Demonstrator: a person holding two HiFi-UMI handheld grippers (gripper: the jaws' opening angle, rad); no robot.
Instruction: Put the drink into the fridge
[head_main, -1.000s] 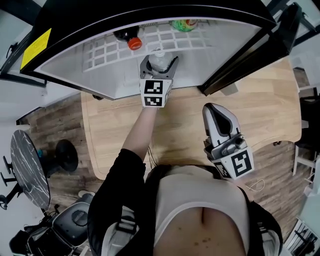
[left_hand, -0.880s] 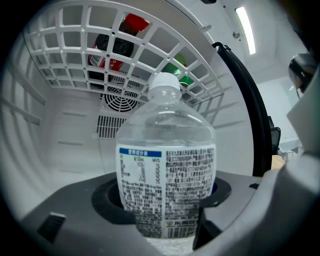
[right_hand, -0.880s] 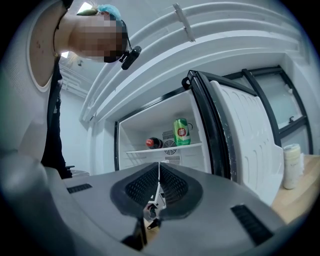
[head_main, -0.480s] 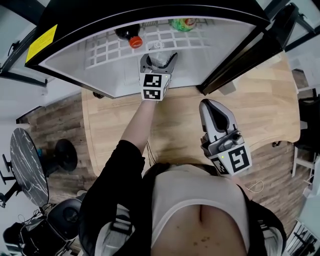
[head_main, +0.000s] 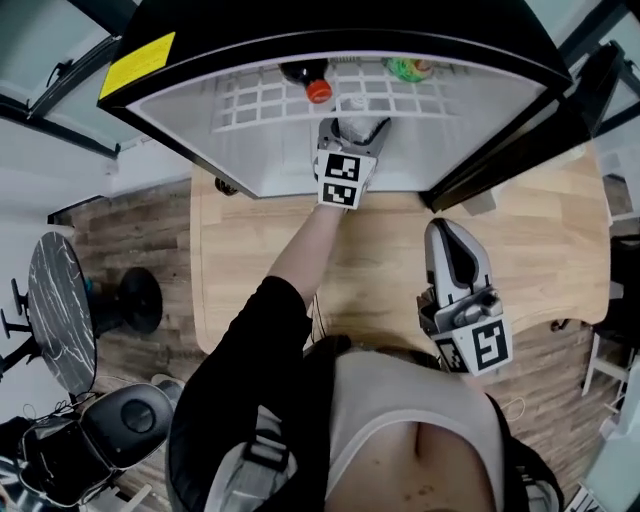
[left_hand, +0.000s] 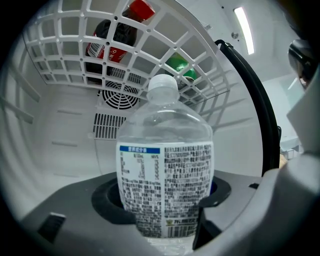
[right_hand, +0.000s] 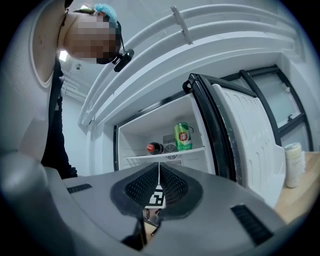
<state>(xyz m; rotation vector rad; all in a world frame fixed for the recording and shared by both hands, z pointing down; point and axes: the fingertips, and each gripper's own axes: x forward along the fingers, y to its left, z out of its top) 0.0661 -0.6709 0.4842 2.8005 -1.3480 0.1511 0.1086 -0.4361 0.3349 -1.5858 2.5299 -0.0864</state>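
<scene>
A clear water bottle (left_hand: 165, 170) with a white cap and a printed label stands upright between the jaws of my left gripper (head_main: 352, 133), which is shut on it. In the head view the bottle (head_main: 357, 110) and gripper are just inside the open black fridge (head_main: 200, 120), below its white wire shelf (head_main: 270, 98). My right gripper (head_main: 452, 262) hangs shut over the wooden table with nothing in it. From the right gripper view its jaws meet in a thin line and point toward the fridge.
On the wire shelf lie a dark cola bottle (head_main: 308, 78) with a red cap and a green can (head_main: 410, 68). The fridge door (head_main: 510, 150) stands open at the right. A pale cup (right_hand: 293, 164) sits on the wooden table (head_main: 250, 260).
My left gripper has carried the water bottle a little deeper into the fridge. The head view has shifted, so the whole scene sits further right. The right gripper stays shut.
</scene>
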